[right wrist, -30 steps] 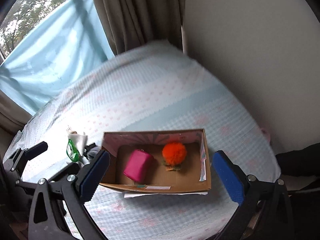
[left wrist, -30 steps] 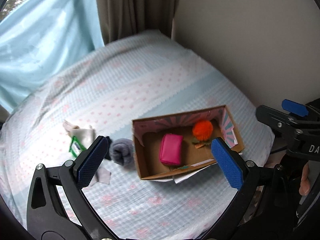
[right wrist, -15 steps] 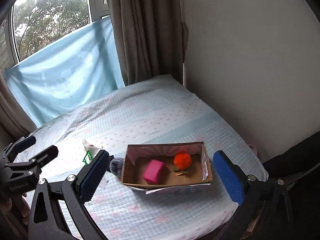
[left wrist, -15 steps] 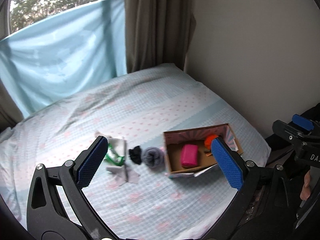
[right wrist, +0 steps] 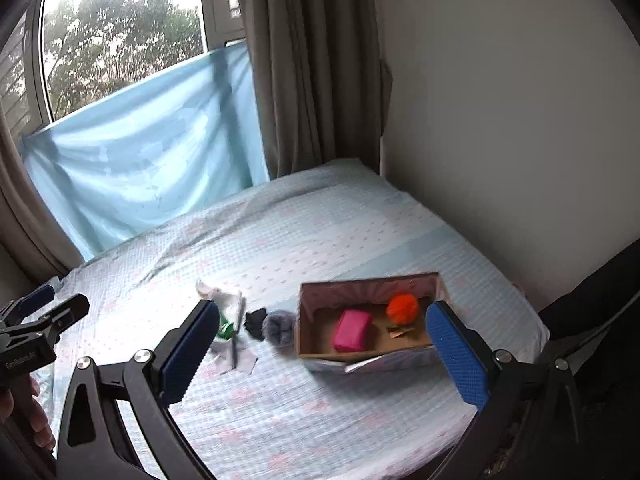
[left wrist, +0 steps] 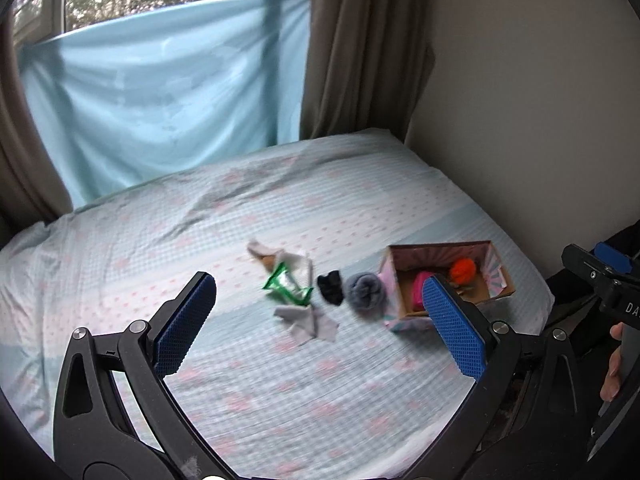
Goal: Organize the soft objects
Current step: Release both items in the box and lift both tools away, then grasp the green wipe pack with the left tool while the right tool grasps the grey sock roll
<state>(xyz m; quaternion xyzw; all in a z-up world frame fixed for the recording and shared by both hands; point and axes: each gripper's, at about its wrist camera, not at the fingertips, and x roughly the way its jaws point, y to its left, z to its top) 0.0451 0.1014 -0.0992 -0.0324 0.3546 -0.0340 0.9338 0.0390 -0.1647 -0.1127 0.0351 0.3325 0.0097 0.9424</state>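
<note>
A cardboard box (right wrist: pixel 320 354) (left wrist: pixel 505 280) lies open on the bed near its right edge. Inside it are a pink pouch (right wrist: pixel 352 330) (left wrist: pixel 419 288) and an orange pom-pom (right wrist: pixel 402 308) (left wrist: pixel 463 270). Left of the box, on the sheet, lie a grey rolled sock (left wrist: pixel 366 290) (right wrist: pixel 280 326), a small black item (left wrist: pixel 331 287) (right wrist: pixel 255 320), a green-and-white packet (left wrist: pixel 286 282) and a grey cloth (left wrist: pixel 306 320). My left gripper (left wrist: pixel 320 320) is open, high above the bed, holding nothing. My right gripper (right wrist: pixel 322 344) is open too, well back from the box.
The bed (left wrist: pixel 160 240) has a pale blue sheet with pink dots. A wall (right wrist: pixel 500 120) runs along its right side. Brown curtains (right wrist: pixel 304 60) and a blue cloth (right wrist: pixel 140 152) over the window stand behind it. A person's hand (left wrist: pixel 614 368) holds the other gripper at the right.
Both grippers have pulled back and up from the bed; the box and soft items look much smaller, and the window has come into view. Both stayed open and empty.
</note>
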